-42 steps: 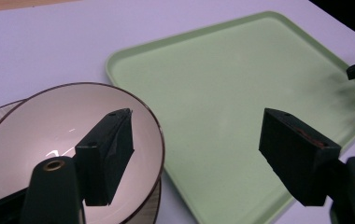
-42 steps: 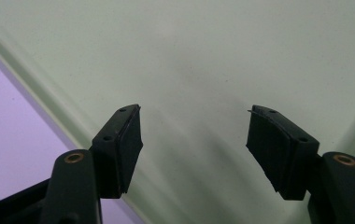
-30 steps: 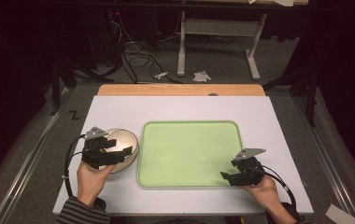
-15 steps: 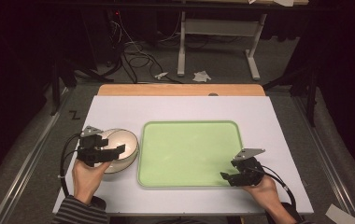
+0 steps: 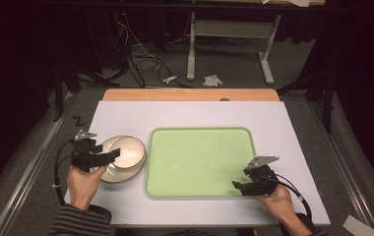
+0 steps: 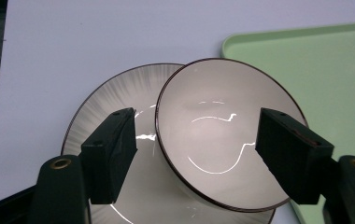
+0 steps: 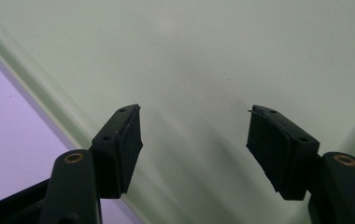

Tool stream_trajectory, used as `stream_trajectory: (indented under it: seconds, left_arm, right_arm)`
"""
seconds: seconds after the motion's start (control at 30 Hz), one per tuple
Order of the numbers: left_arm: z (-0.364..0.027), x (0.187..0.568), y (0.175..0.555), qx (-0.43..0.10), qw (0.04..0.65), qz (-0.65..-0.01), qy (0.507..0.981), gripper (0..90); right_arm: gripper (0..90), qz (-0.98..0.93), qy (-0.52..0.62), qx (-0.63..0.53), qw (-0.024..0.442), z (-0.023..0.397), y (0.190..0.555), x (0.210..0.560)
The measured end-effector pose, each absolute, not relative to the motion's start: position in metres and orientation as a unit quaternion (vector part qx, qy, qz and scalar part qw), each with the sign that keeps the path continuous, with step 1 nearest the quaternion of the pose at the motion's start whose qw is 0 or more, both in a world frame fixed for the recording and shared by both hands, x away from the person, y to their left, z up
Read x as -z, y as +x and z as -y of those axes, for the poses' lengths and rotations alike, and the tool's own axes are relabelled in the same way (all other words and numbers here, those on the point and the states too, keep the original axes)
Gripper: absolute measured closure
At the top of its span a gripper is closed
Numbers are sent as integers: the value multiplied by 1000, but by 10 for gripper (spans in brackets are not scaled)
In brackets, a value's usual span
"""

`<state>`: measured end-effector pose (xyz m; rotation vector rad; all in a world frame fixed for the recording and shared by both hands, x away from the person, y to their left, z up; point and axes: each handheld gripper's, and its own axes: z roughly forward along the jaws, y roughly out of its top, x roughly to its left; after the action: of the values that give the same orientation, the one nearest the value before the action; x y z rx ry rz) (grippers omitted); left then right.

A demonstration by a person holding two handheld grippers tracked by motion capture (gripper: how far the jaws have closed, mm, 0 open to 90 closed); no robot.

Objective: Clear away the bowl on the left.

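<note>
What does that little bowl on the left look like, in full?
The bowl is small, round and glossy, like cream-glazed ceramic, with a thin dark rim. It is empty, with light glinting inside. It sits upright on a larger pale plate, off toward the side nearest the green tray. The left tongs straddle it, open, pads not visibly touching it.

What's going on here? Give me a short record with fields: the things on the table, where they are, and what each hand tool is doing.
table: white table
tray: green tray, empty, in the middle
plate: plate, left of the tray
bowl: bowl, resting on the plate, off-centre toward the tray
left gripper: left gripper, over the bowl, jaws wide and just been closing a little, one on each side of the bowl, not pressing it
right gripper: right gripper, open, over the tray's near right corner, holding nothing
</note>
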<state>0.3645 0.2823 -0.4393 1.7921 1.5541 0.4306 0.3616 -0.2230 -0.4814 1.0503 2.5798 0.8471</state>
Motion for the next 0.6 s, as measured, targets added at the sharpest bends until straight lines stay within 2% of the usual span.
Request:
stream_trajectory:
  seconds: [0.27, 0.47, 0.6]
  left_arm:
    - [-287, 448, 375, -149, 344, -619, 690, 378]
    - [-284, 456, 384, -131, 330, -607, 711, 482]
    - [-281, 459, 387, -134, 318, -606, 717, 480]
  right_arm:
    - [367, -881, 358, -286, 114, 224, 362, 481]
    - [368, -881, 358, -289, 114, 223, 361, 481]
    - [374, -881, 351, -295, 116, 223, 361, 481]
